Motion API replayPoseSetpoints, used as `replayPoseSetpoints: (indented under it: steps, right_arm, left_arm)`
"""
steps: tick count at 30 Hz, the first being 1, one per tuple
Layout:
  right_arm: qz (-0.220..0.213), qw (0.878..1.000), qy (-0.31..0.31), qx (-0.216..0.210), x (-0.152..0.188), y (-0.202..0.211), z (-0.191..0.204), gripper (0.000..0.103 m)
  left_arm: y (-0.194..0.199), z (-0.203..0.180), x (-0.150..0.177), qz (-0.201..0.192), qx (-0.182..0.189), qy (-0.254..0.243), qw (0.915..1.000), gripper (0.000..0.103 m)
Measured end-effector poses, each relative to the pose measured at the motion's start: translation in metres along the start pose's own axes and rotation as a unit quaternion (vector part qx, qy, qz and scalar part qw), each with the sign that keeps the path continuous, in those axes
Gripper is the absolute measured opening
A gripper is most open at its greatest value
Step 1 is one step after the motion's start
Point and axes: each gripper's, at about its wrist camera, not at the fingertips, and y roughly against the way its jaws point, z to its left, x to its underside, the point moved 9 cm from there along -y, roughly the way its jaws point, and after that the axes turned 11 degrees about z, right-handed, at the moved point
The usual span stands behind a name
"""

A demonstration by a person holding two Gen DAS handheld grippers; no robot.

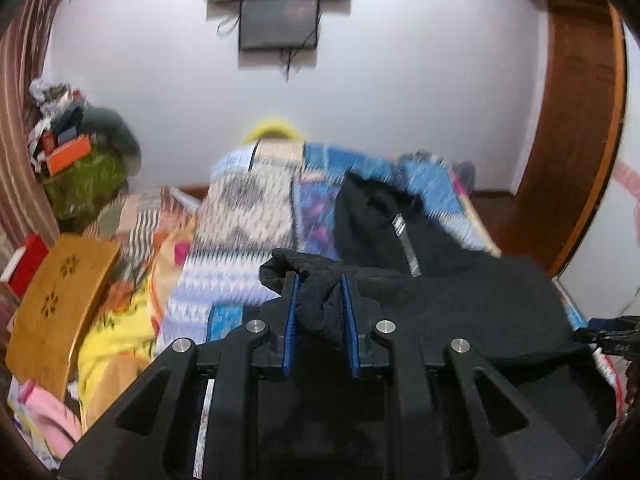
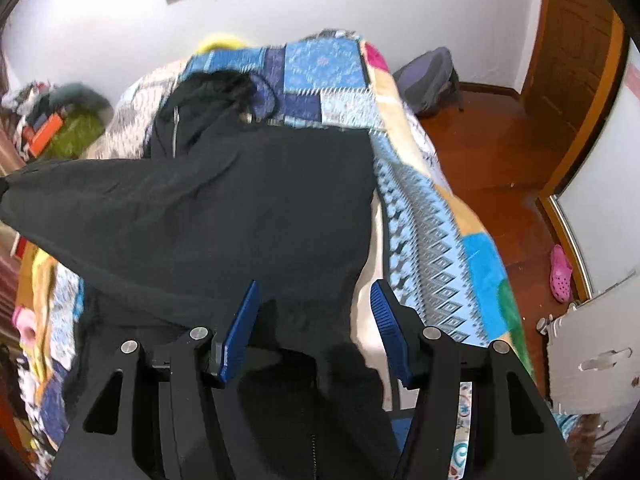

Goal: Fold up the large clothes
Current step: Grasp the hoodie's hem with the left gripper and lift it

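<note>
A black hooded jacket (image 2: pixel 224 200) lies across the patchwork quilt (image 2: pixel 432 232) that covers the bed, its hood end (image 2: pixel 216 84) toward the white wall (image 1: pixel 400 80) and its zipper (image 1: pixel 406 240) showing pale against the dark cloth. The left gripper (image 1: pixel 319 304) has its blue pads clamped on a bunched fold of the jacket, lifting that corner off the quilt. The right gripper (image 2: pixel 314 320) hovers over the jacket's near edge with its jaws spread wide, holding nothing. Beside the quilt, toward the door, a grey backpack (image 2: pixel 430 80) sits on the wooden floor (image 2: pixel 492 168), and a pink clog (image 2: pixel 560 274) lies further along the same floor.
</note>
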Motion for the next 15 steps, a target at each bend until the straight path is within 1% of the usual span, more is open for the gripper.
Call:
replayPoseSetpoints:
  steps: [1,3,5,7,10,15]
  right_arm:
    - [0.007,1.000,0.000,-0.002,0.003,-0.004,0.001,0.054]
    - [0.017,1.000,-0.005,-0.008,0.008,-0.011,0.001,0.054]
    - [0.024,1.000,-0.010,-0.014,0.012,-0.016,0.002,0.054]
    - [0.025,0.999,-0.013,-0.017,0.015,-0.017,0.003,0.055]
    - [0.023,1.000,-0.015,-0.011,0.015,-0.017,0.002,0.061]
    - [0.024,1.000,-0.014,-0.009,0.014,-0.017,0.003,0.061]
  left_arm:
    - [-0.006,0.002,0.009,0.010,-0.002,0.004,0.9999,0.020]
    - [-0.030,0.010,0.027,0.043,0.003,0.011,0.9990,0.020]
    - [-0.052,0.018,0.046,0.077,0.007,0.018,0.9968,0.020]
    - [-0.067,0.021,0.062,0.103,0.011,0.019,0.9944,0.020]
    - [-0.084,0.021,0.084,0.129,0.008,0.011,0.9916,0.020]
    - [-0.099,0.015,0.116,0.156,-0.008,-0.012,0.9877,0.021]
